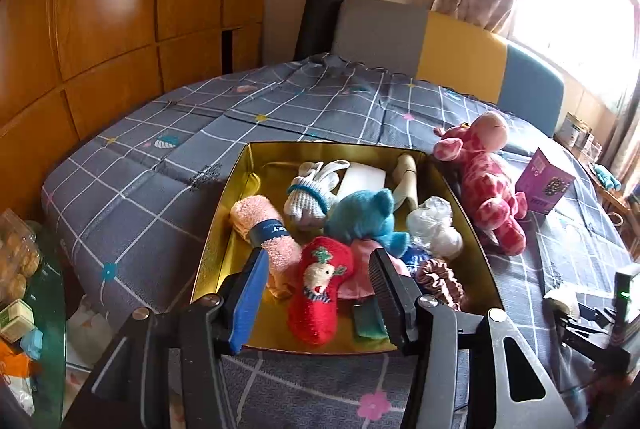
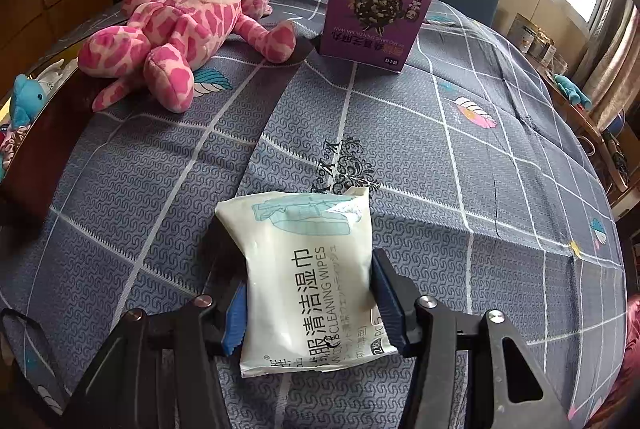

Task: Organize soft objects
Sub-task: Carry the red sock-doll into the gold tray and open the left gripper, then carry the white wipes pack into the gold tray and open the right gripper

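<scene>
A gold tin box (image 1: 240,189) on the grey checked tablecloth holds several soft things: a red sock toy (image 1: 320,289), a blue plush (image 1: 364,217), a pink towel roll (image 1: 260,229), white socks (image 1: 312,197), a pink scrunchie (image 1: 440,279). My left gripper (image 1: 320,293) is open above the red sock toy, touching nothing. A pink giraffe plush (image 1: 484,189) lies right of the box; it also shows in the right wrist view (image 2: 168,37). My right gripper (image 2: 310,293) is closed on a white wet-wipes pack (image 2: 308,269), just above the cloth.
A purple carton (image 2: 372,17) stands behind the giraffe. Chairs (image 1: 460,53) line the far table edge. A glass side table (image 1: 36,301) with snacks is at the left. A shelf with clutter (image 2: 576,97) sits at the right by the window.
</scene>
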Motion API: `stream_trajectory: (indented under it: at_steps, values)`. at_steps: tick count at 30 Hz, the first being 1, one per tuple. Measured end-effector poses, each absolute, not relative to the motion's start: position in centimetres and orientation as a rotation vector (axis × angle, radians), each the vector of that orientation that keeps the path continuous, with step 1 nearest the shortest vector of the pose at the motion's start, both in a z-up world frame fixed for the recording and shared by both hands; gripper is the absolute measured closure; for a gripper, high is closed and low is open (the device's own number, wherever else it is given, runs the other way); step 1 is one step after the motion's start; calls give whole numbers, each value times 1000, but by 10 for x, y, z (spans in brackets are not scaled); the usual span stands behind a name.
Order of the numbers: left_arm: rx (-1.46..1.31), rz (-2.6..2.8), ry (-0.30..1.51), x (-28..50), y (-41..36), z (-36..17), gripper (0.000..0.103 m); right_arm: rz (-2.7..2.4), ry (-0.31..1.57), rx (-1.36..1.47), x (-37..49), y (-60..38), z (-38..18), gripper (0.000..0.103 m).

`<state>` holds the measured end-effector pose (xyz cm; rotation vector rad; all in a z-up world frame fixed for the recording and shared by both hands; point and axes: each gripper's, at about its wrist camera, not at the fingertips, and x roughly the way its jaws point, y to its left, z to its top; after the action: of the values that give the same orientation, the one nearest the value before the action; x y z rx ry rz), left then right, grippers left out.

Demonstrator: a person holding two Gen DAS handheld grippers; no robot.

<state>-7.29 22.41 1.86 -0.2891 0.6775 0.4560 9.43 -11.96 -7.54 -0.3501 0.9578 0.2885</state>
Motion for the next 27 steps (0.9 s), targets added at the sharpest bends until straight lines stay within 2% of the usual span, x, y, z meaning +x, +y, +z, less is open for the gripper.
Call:
stream_trajectory:
  at_steps: [5,9,27]
  values:
    - [-291,452,674,-76,220,21,50,278,949,-352,92,-119,-75,48]
    - [-290,453,672,-77,217,21,45,272,946,-352,91,-118,-75,48]
    - [-296,449,681,-79,219,16,45,254,962,-306,90,-115,-66,50]
